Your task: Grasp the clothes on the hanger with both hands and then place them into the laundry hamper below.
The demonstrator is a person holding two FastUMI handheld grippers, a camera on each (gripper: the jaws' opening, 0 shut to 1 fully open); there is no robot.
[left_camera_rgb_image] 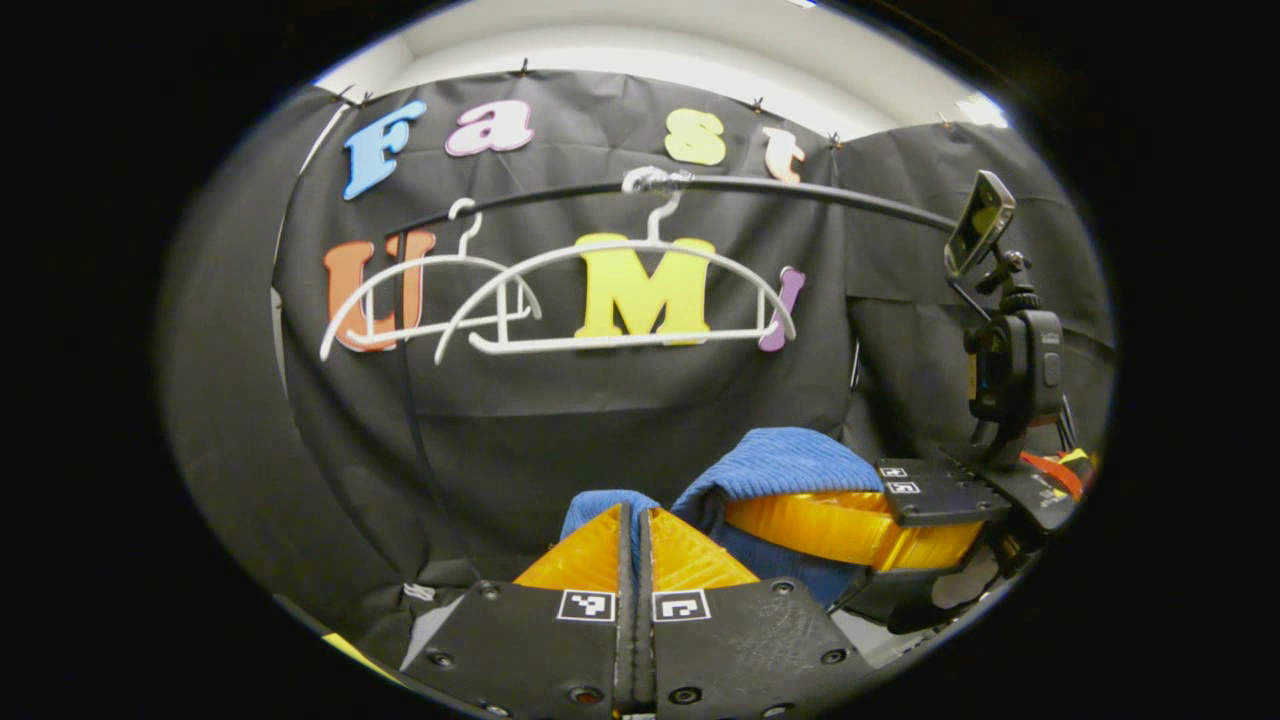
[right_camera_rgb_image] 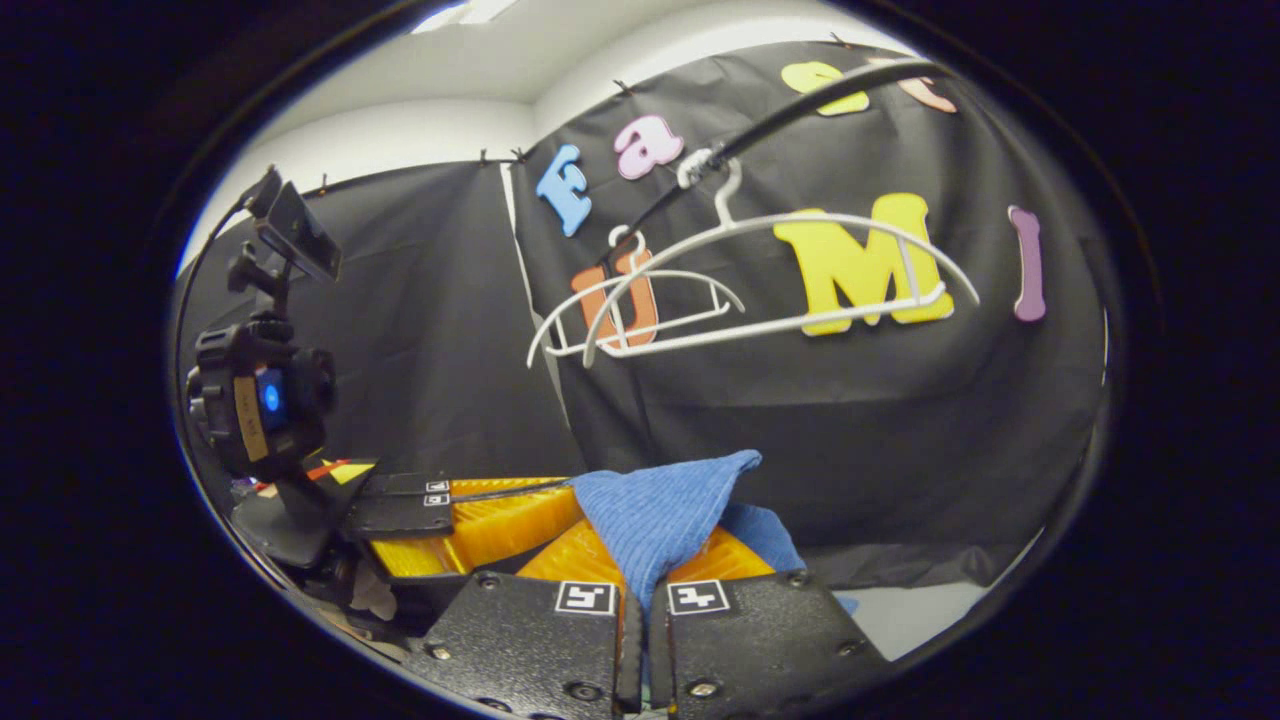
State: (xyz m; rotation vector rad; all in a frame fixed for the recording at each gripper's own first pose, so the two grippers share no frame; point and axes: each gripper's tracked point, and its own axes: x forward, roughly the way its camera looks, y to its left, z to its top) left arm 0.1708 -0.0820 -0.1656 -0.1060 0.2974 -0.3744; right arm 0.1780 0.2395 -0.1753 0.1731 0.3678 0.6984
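Black booth wall behind, white hangers [left_camera_rgb_image: 620,300] bare on the rail [left_camera_rgb_image: 800,190]. I have the blue garment [right_camera_rgb_image: 660,520] off, well below the hangers, strung between both tools: left tool [left_camera_rgb_image: 635,545] clenched on one end, right tool [right_camera_rgb_image: 640,580] on the other. Hamper unseen; I judge it straight down.

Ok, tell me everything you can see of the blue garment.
The blue garment is a soft, finely ribbed cloth, bunched and folded. It is off the two bare white hangers that hang on the rail behind. The right tongs pinch one fold, which rises to a point above them. The left tongs clamp another part, with cloth humped behind them. In the left gripper view it also drapes over the right tongs' fingers. Its full shape stays hidden.
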